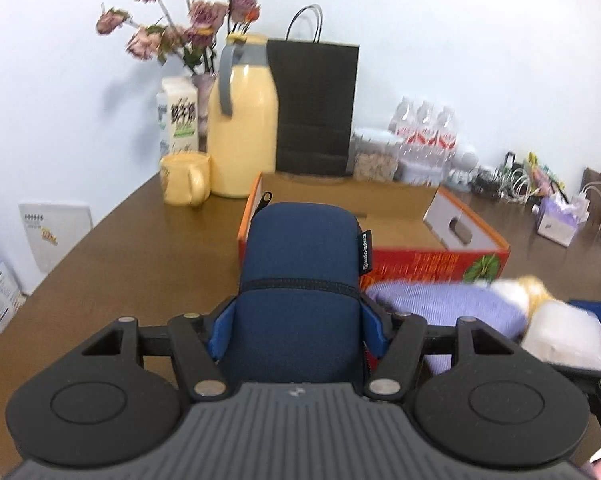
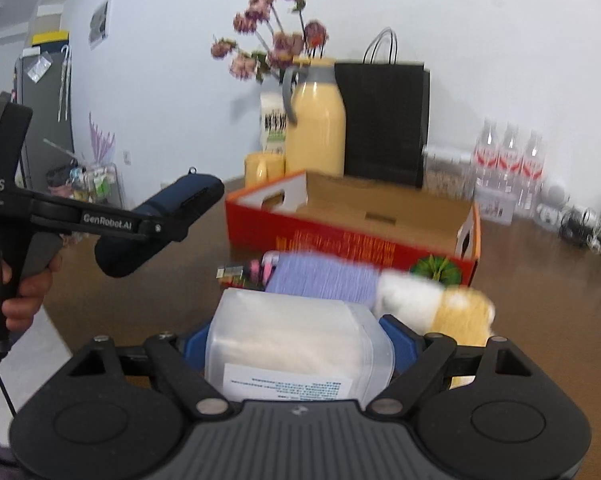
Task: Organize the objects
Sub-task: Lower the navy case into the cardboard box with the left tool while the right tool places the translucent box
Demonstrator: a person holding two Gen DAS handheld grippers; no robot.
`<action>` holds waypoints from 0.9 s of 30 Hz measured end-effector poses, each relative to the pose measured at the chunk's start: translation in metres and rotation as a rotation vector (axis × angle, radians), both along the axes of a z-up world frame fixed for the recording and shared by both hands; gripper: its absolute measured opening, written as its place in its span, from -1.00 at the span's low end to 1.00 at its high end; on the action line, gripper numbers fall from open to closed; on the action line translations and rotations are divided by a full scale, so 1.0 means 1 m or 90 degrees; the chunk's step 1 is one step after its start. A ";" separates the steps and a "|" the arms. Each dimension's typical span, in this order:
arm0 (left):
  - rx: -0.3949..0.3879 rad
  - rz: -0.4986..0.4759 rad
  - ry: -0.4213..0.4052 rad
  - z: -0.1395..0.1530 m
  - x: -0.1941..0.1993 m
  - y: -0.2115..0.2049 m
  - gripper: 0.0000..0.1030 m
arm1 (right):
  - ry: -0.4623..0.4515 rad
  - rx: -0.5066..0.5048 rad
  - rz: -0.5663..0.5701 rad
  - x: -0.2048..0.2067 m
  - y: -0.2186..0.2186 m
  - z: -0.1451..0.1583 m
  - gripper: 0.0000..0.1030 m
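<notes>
Both sets of jaws are clamped: the left gripper (image 1: 298,316) squeezes a navy fabric zip pouch (image 1: 300,264), the right gripper (image 2: 298,344) a translucent plastic packet of white pads (image 2: 296,340), both held aloft, likely bound for the open red cardboard box (image 2: 340,240) just ahead on the brown table (image 1: 140,248).

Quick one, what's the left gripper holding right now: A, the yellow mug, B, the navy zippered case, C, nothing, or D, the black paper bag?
B: the left gripper is closed around the navy zippered case, lifted above the table in front of the red cardboard box.
</notes>
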State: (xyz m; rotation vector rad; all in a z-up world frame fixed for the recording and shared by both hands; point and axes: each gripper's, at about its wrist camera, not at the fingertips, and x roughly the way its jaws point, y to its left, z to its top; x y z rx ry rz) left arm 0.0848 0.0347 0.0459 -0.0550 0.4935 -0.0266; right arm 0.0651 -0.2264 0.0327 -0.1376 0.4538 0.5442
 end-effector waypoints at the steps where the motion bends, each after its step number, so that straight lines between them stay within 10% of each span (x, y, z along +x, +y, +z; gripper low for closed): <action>1: 0.001 -0.002 -0.005 0.004 0.005 -0.002 0.23 | -0.012 0.003 -0.005 0.006 0.001 0.006 0.64; 11: -0.004 -0.007 0.008 0.034 0.106 -0.017 0.23 | -0.034 -0.012 -0.097 0.132 0.023 0.050 0.64; 27: 0.020 0.066 0.174 -0.028 0.232 -0.028 0.23 | 0.130 -0.136 -0.219 0.275 0.062 -0.028 0.64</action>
